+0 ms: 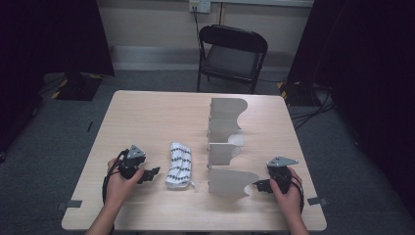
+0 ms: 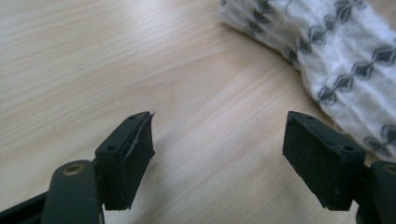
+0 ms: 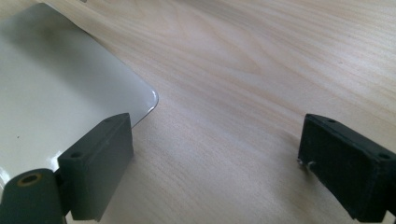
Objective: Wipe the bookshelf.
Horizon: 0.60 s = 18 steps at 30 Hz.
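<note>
While the left hand-held gripper (image 1: 152, 172) hovered with jaws apart just beside the folded patterned cloth (image 1: 178, 165) on the bench (image 1: 147, 117), the right hand-held gripper (image 1: 256, 185), also apart, sat against the metal divider rack (image 1: 227, 181). Risk: a shallow pinch would take only 1 layer, unfolding it.

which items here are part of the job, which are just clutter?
In the job:
- rolled white cloth with dark pattern, just ahead of the open left gripper
- white metal rack with curved dividers, beside the open right gripper

Lying about:
- black folding chair behind the light wooden table
- black cables on the floor
</note>
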Tool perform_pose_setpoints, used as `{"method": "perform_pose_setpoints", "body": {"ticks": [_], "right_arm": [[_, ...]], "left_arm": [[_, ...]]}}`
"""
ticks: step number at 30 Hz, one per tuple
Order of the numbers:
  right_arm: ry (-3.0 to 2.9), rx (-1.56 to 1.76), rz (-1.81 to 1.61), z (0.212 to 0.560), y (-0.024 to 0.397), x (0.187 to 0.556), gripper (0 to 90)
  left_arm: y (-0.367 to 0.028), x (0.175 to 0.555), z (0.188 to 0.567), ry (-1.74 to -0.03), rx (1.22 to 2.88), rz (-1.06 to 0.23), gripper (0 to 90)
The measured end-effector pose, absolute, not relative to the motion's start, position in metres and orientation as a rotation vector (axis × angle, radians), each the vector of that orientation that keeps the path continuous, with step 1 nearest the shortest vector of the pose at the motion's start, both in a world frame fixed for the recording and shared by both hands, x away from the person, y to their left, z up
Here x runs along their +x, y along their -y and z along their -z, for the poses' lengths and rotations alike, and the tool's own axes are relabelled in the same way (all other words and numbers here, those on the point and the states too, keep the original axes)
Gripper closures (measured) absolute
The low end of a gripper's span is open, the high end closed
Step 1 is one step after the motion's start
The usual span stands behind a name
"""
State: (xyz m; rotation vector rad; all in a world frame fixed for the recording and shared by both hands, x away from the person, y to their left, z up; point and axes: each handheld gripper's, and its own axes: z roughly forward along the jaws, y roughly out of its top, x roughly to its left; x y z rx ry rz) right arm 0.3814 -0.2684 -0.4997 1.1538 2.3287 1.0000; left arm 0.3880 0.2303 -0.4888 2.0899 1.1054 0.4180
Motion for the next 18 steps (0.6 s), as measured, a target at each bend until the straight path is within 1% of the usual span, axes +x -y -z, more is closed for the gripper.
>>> {"method": "perform_pose_setpoints", "body": {"ticks": [18], "right_arm": [[-2.329,1.152,-0.999,0.500,0.268,0.381,9.2]], "left_arm": [[-0.250,0.380,0.497,-1.093,2.114,-0.473,23.8]]}}
